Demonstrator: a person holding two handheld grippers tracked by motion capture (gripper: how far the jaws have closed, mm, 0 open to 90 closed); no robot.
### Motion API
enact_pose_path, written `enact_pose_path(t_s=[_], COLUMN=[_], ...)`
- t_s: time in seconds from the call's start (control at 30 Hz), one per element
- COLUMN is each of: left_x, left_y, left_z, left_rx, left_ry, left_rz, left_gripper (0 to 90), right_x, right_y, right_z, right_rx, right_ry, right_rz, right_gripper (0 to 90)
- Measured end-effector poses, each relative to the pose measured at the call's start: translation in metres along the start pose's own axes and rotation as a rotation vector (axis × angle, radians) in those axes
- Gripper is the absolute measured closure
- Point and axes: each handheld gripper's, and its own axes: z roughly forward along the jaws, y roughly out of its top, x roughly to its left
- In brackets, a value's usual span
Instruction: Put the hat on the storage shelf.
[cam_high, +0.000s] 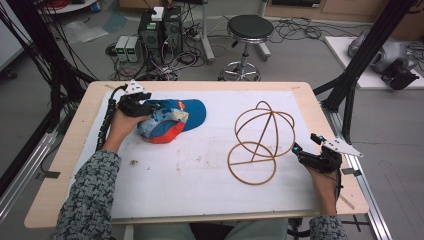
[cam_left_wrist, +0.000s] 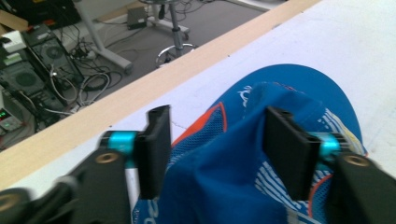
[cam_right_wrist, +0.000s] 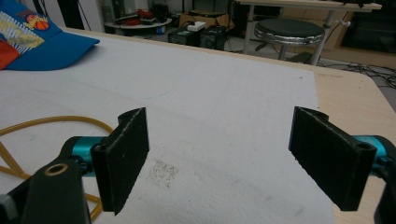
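blue-and-orange cap (cam_high: 172, 120) lies crumpled on the table's left.

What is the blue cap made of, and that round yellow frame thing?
The cap looks like soft cloth: it bunches into folds, with an orange mesh panel and a smooth matte brim. The frame looks like thin bent cane or wire, tan and slightly glossy; which one is hard to tell.

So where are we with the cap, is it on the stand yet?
Not yet. The cap lies on the white mat, apart from the wire hat stand, which carries nothing. In hand: the left gripper straddles the cap's crown, fabric bunched between its jaws. The right gripper is open over bare mat beside the stand. Left: lift the cap and presumably set it on the stand.
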Motion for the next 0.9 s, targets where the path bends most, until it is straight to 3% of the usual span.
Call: enact_pose_path(t_s=[0.03,0.07,0.1,0.23,0.4,0.57,0.83,0.87,0.9], left_x=[-0.001,-0.002,-0.003,-0.005,-0.011,-0.02,-0.03,-0.032,-0.032], left_y=[0.0,0.0,0.001,0.006,0.024,0.049,0.09,0.101,0.101], left_z=[0.0,0.0,-0.002,-0.006,-0.012,-0.02,-0.038,-0.042,-0.042], left_rx=[0.0,0.006,0.01,0.005,0.001,-0.019,-0.086,-0.11,-0.11], left_ry=[-0.005,-0.017,-0.034,-0.058,-0.082,-0.108,-0.145,-0.155,-0.155], left_rz=[0.006,0.016,0.034,0.041,0.057,0.045,0.024,0.012,0.012], left_gripper=[50.7,64.1,68.7,84.0,86.7,87.0,87.1,87.1,87.1], right_x=[0.0,0.0,0.0,-0.001,-0.001,-0.002,-0.003,-0.003,-0.003], right_y=[0.0,0.0,0.0,-0.001,0.0,0.0,0.0,0.0,0.0], right_z=[0.0,0.0,0.0,-0.001,0.0,0.0,0.001,0.001,0.001], right_rx=[0.0,0.001,0.0,0.002,-0.005,-0.007,-0.008,-0.01,-0.009], right_ry=[0.0,0.0,-0.001,-0.004,-0.005,-0.002,-0.002,0.004,0.004], right_rz=[0.0,0.004,0.004,0.002,0.006,0.02,0.021,0.028,0.025], right_gripper=[19.3,19.3,19.3,19.4,19.5,19.5,19.5,19.5,19.5])
